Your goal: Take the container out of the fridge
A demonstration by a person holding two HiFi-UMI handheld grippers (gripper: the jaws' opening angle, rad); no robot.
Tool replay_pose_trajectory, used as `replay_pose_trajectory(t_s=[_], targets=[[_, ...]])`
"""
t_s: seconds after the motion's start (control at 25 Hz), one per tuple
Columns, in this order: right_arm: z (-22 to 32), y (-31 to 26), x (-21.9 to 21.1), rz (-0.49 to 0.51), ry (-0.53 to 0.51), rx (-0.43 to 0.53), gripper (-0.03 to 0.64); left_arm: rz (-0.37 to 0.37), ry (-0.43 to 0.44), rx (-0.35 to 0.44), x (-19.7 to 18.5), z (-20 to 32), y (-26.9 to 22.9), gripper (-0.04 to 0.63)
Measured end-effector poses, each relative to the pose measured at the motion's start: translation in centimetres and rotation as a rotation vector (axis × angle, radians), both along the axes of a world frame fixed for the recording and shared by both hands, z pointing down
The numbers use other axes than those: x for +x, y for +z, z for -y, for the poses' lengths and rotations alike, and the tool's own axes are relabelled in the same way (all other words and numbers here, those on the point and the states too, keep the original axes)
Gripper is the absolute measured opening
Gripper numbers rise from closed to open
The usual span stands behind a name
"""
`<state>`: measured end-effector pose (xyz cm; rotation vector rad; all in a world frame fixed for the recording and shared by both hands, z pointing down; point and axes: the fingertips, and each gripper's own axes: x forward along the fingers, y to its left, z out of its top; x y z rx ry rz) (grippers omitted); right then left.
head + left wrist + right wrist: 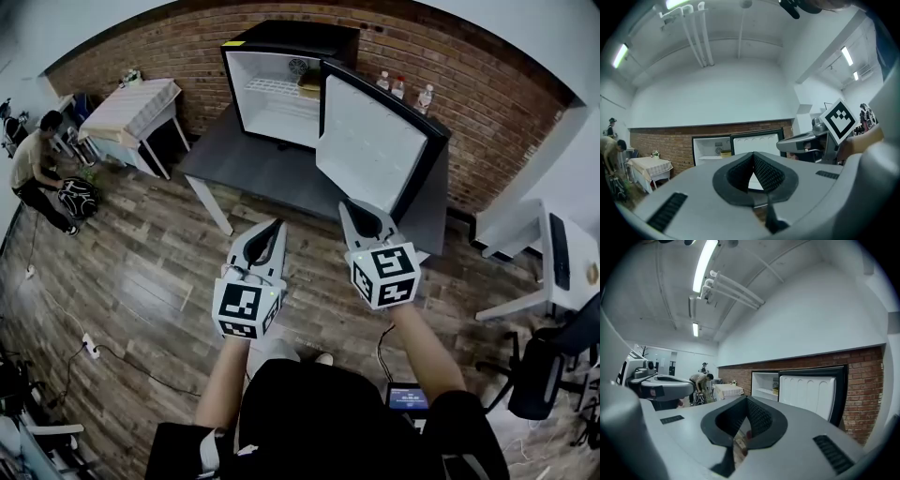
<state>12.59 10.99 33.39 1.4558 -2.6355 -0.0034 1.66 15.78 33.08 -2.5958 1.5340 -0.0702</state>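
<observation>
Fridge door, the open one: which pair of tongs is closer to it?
Right. The right tongs hang just below the open fridge door in the head view, not touching it; the left tongs are farther off to its left.

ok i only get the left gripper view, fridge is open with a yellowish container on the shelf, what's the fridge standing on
Observer: The head view shows the fridge on a dark grey table.
Operator: is the right tool open
Observer: No, its own view shows the right tool shut and empty.
Operator: anything behind the door
Observer: Three bottles stand on the table behind the open door.
</observation>
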Motion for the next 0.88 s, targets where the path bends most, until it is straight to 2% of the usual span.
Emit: replay_pose_trajectory(t_s=[0.4,0.88], targets=[[2.8,1.1,-1.0,-0.002,-0.005,-0.029,0.040,-0.012,-0.006,-0.004,-1.1,2.3,0.2,0.014],[10.1,1.2,-3.9,0.000,-0.002,-0.033,0.040,-0.028,0.010,-0.014,-3.8,10.1,0.4,0.014]])
